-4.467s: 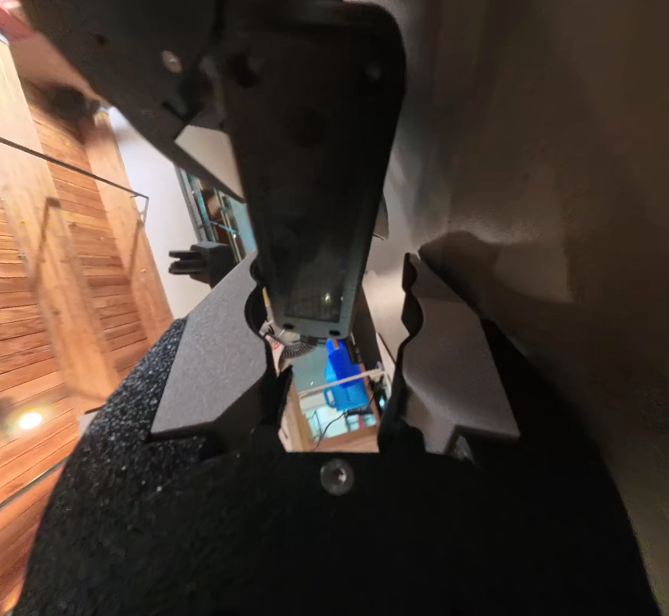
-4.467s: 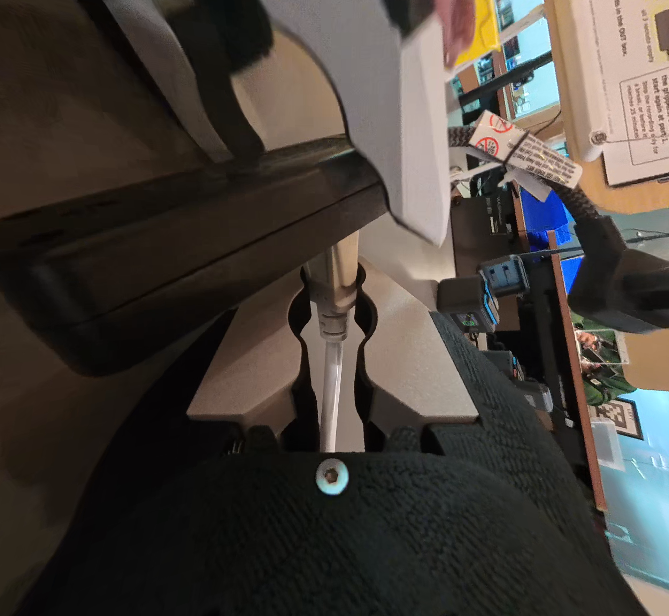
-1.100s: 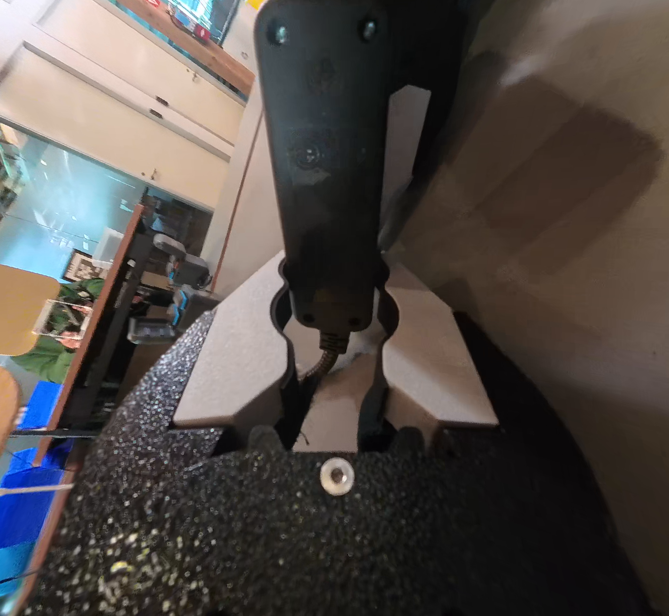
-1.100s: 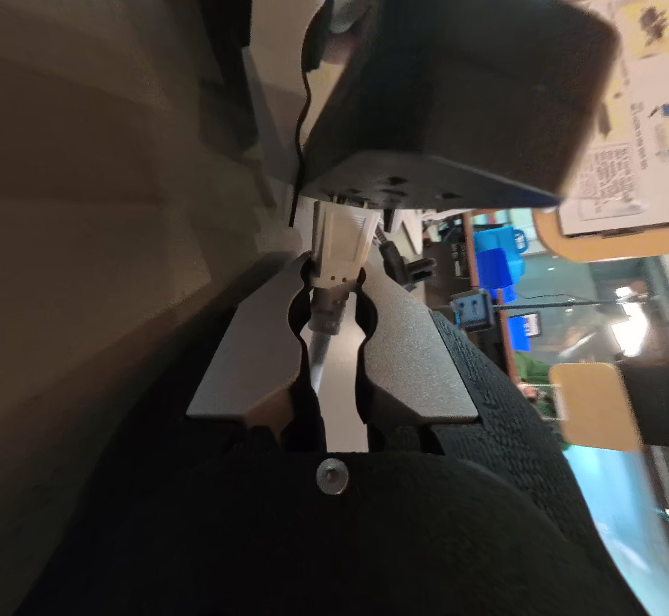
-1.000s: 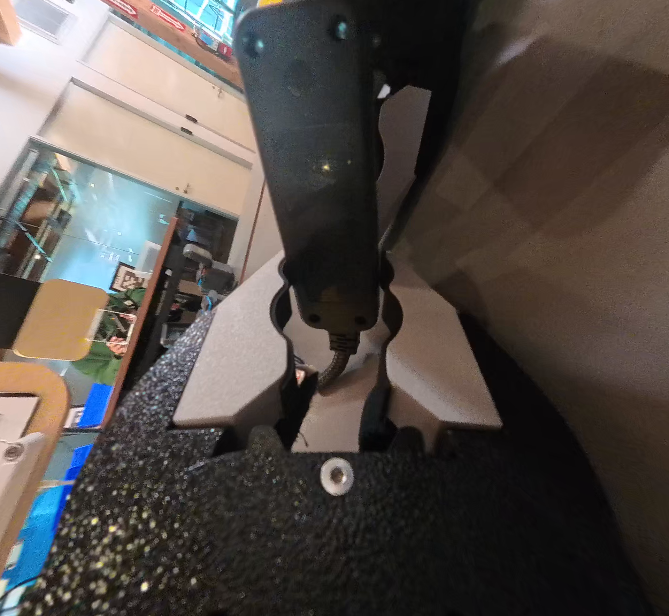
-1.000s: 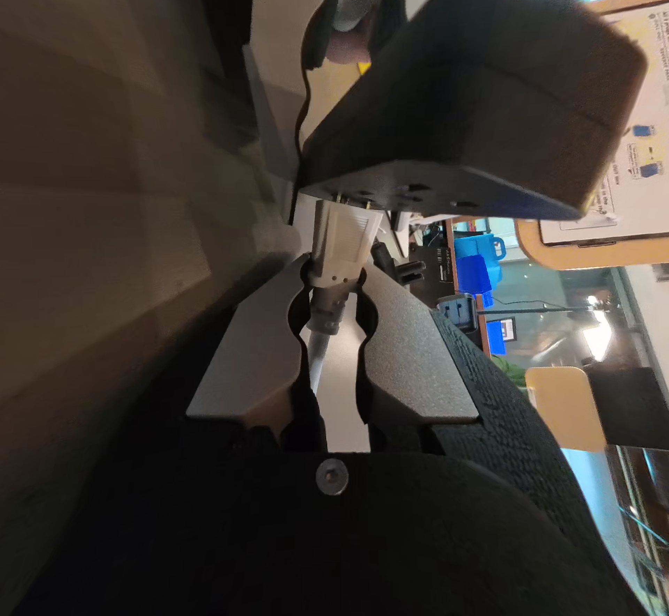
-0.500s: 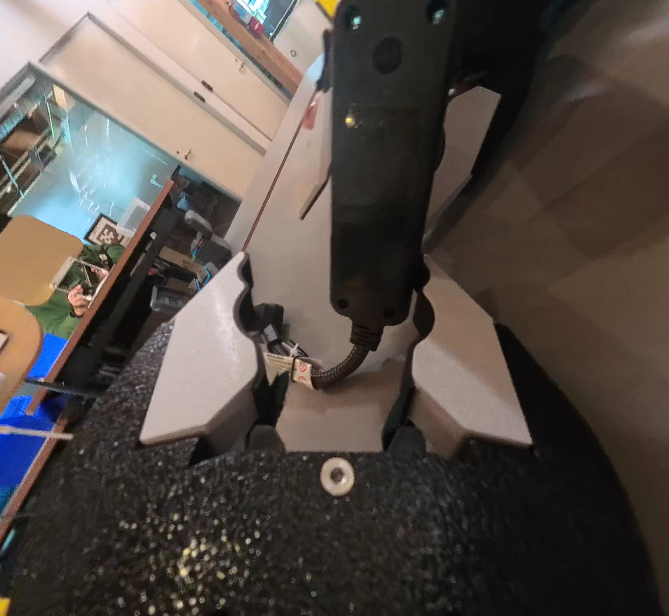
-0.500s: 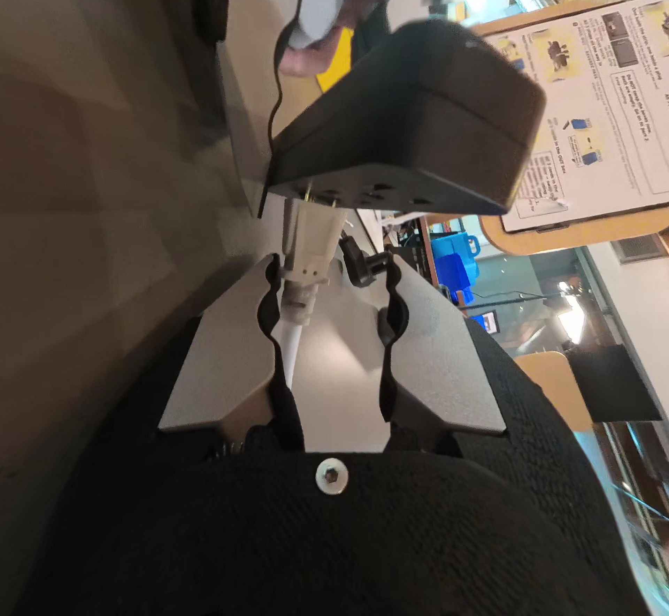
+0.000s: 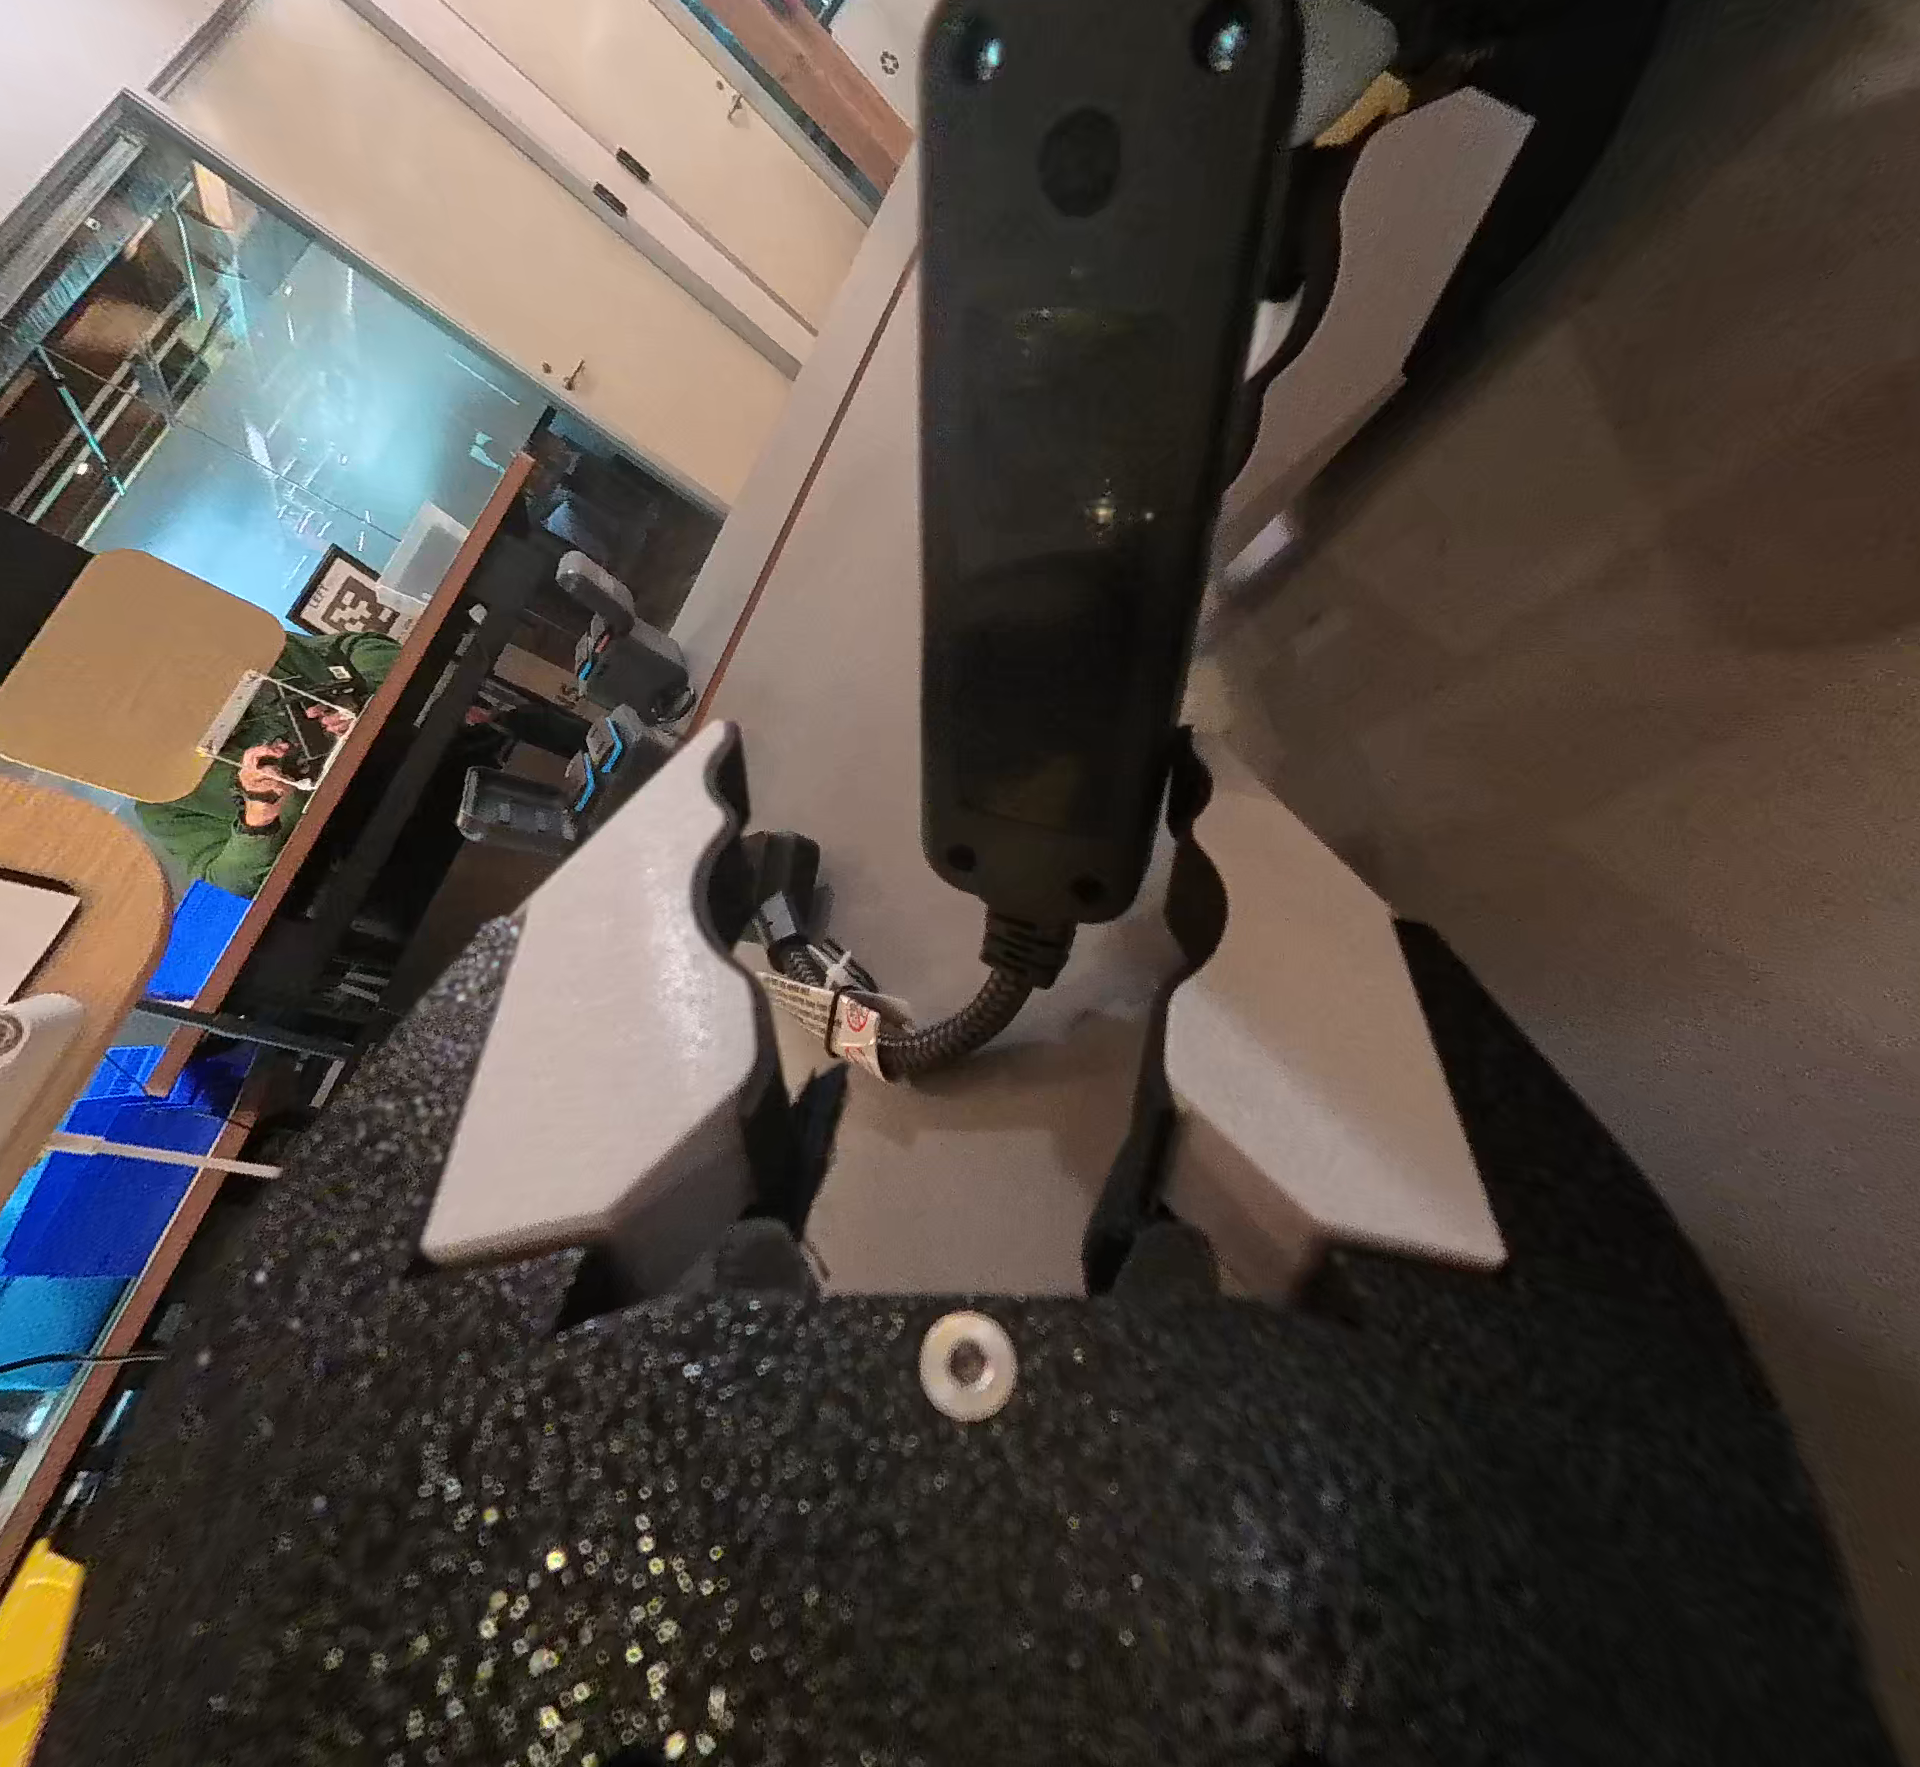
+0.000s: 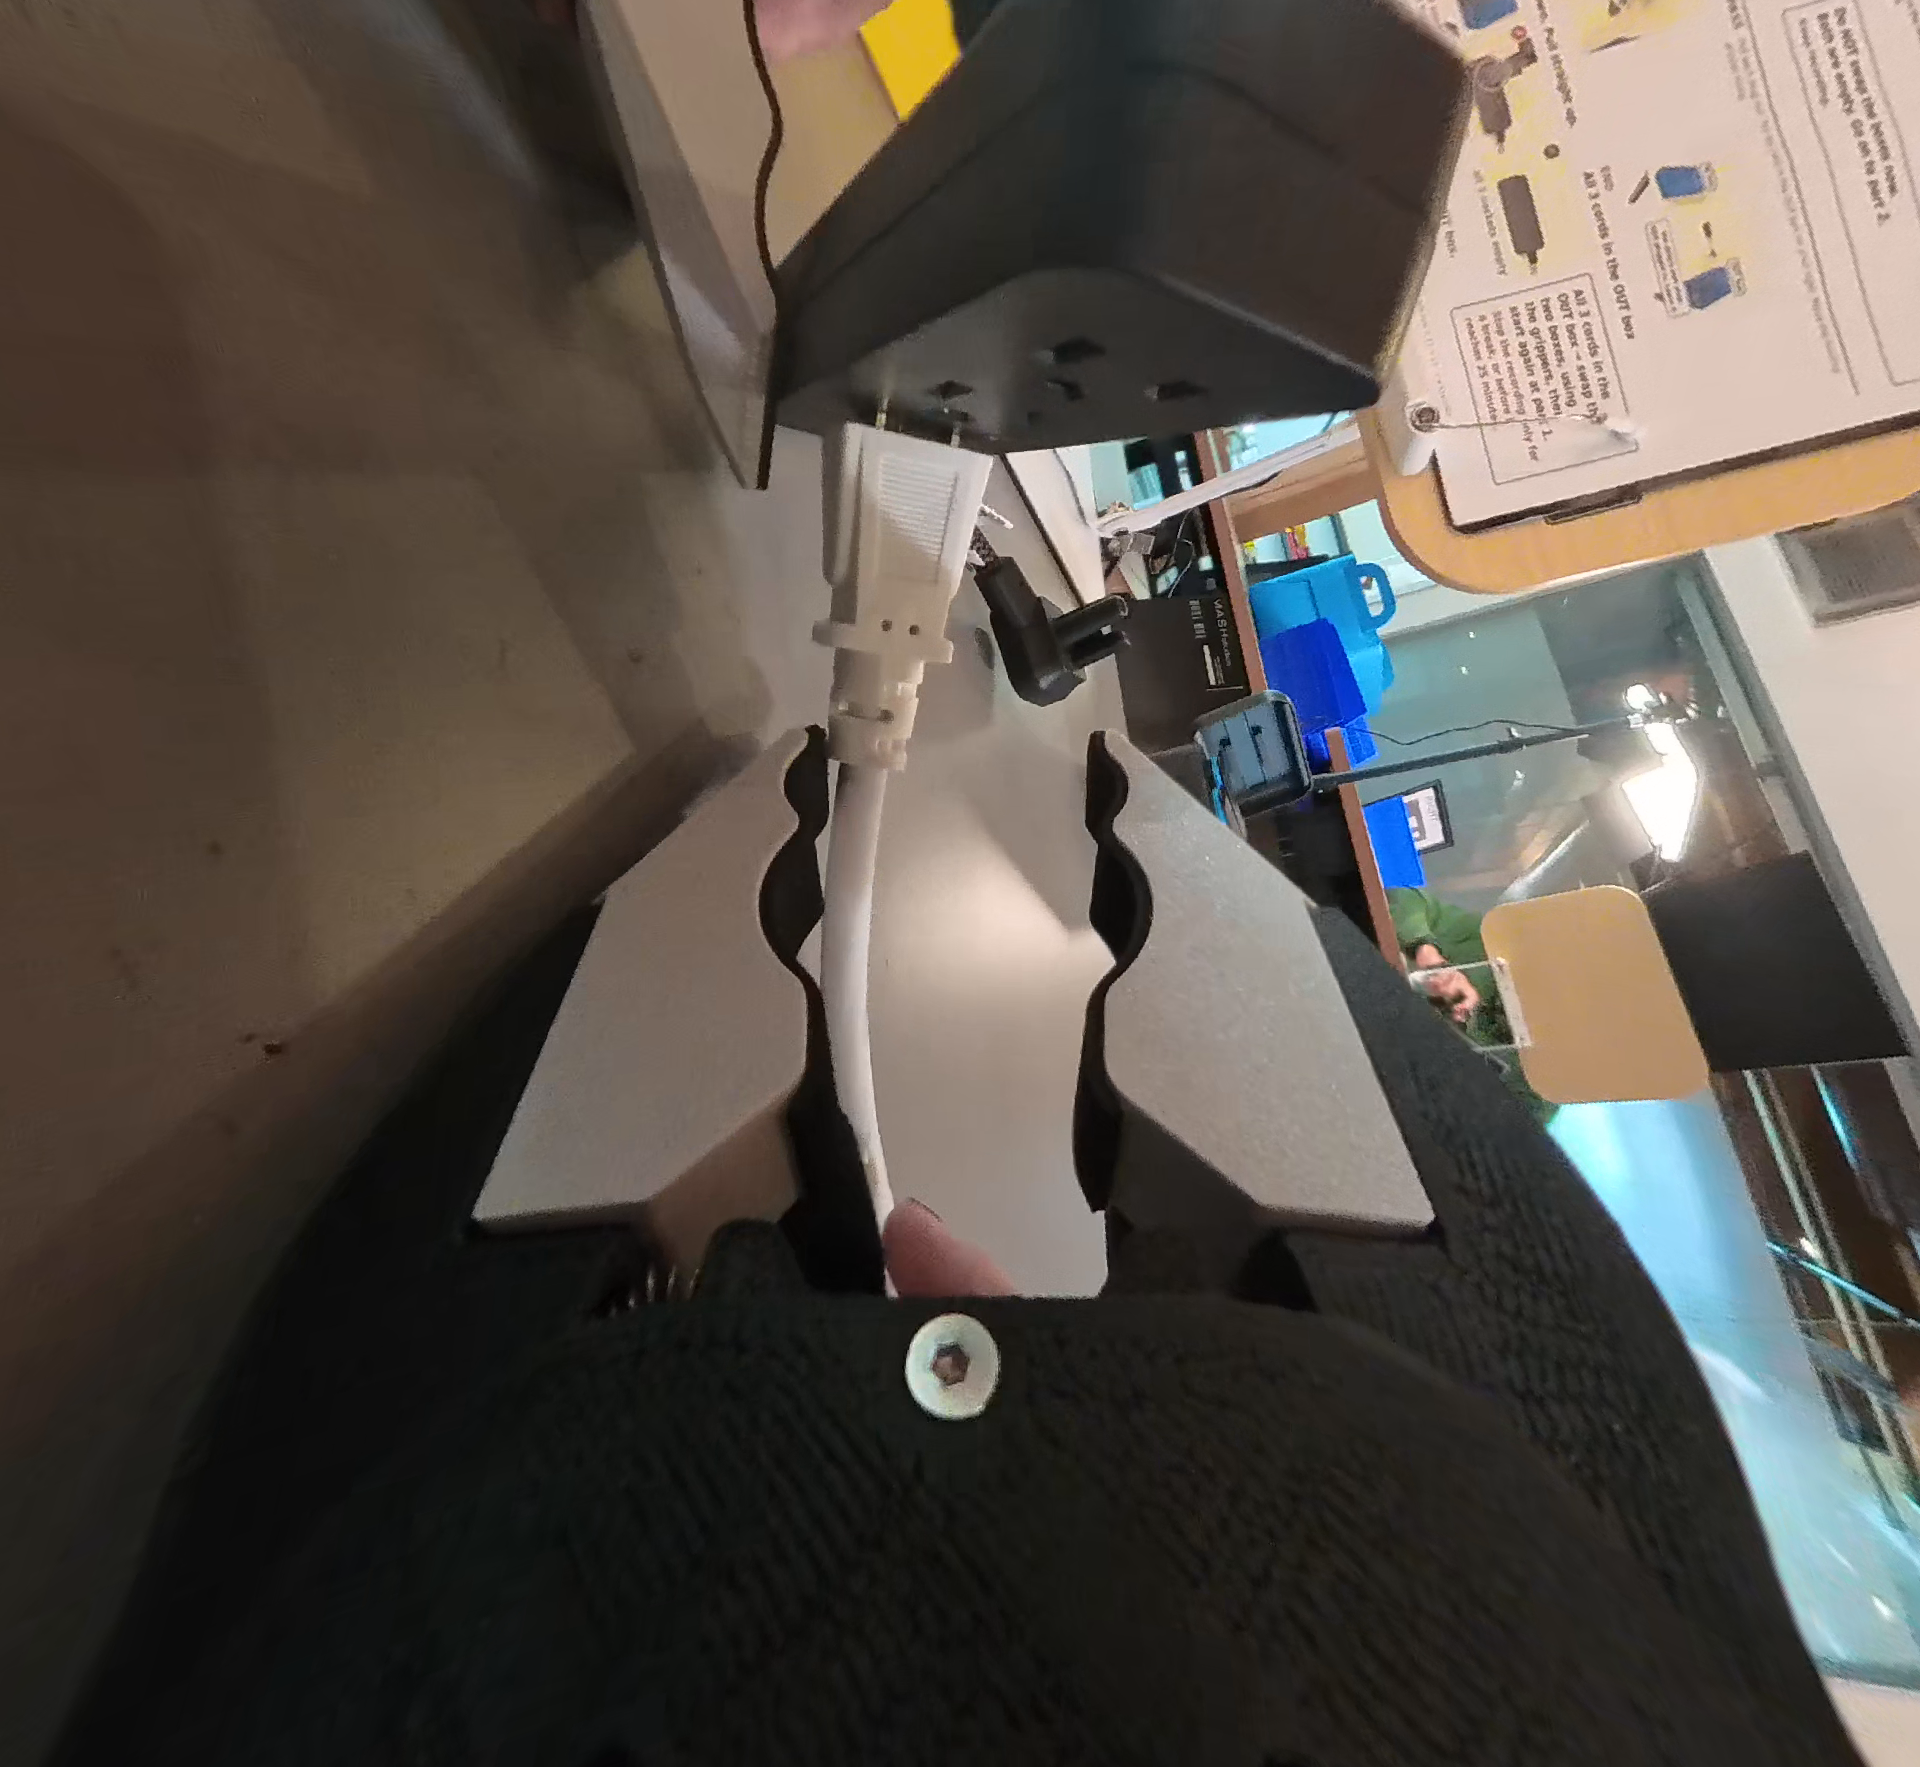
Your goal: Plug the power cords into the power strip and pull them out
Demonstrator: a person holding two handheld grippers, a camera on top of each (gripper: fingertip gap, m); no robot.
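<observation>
white plug (image 10: 902, 538) under black power strip (image 10: 1122, 190)

The right claw (image 10: 951, 782) gapes open around a thin white power cord (image 10: 852, 938) — the cord lies against its left finger. The ribbed white plug (image 10: 904, 533) sits partly seated in the matte black rectangular power strip (image 10: 1143, 190), prongs showing.

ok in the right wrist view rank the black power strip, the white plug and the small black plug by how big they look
1. black power strip, largest by far.
2. white plug, mid-sized.
3. small black plug, smallest, though it lies farther from the camera on the table, so its true size against the white plug is unsure.
</observation>
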